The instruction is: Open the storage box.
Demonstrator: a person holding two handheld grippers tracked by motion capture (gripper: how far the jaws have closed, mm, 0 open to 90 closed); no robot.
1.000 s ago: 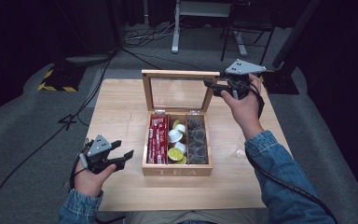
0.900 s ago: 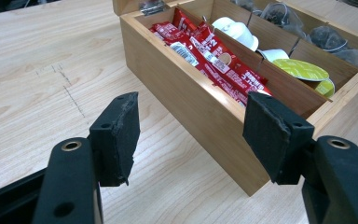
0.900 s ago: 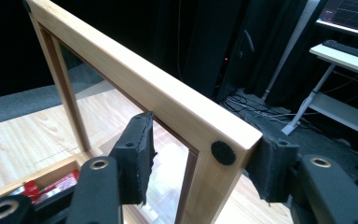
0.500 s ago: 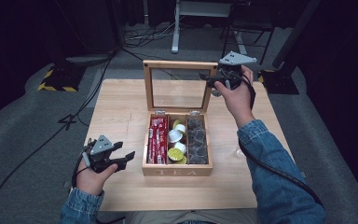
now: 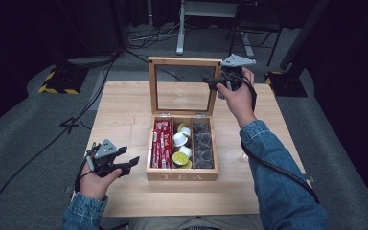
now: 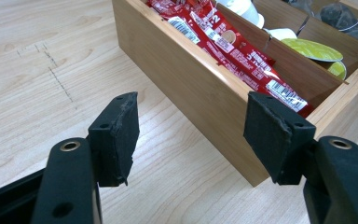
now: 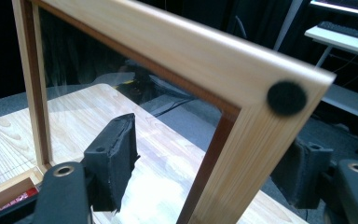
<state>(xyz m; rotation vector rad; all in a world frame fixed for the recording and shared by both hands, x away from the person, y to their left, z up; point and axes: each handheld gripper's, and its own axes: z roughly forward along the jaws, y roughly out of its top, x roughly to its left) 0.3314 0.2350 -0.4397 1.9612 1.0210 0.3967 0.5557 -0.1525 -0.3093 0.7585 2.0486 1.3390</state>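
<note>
A wooden tea box (image 5: 182,176) stands mid-table, its glass lid (image 5: 184,61) upright. Red sachets (image 5: 162,143) fill the left compartment, white and yellow pods (image 5: 181,146) the middle, dark tea bags (image 5: 201,143) the right. My right gripper (image 5: 214,84) is open at the lid's upper right corner. In the right gripper view its jaws straddle the lid frame (image 7: 168,42) with gaps either side; right gripper (image 7: 214,158). My left gripper (image 5: 127,165) is open and empty, low over the table beside the box's front left corner. In the left gripper view, the left gripper (image 6: 191,126) faces the box wall (image 6: 200,88) and sachets (image 6: 233,46).
The light wooden table (image 5: 124,110) has bare room left and right of the box. Behind the table are a desk's white legs (image 5: 179,28), floor cables and a yellow-black striped block (image 5: 57,84). A black felt pad (image 7: 286,98) sits on the lid's corner.
The right gripper has moved up and back with the lid's corner, and the lid has swung from tilted to upright. The left gripper has stayed put.
</note>
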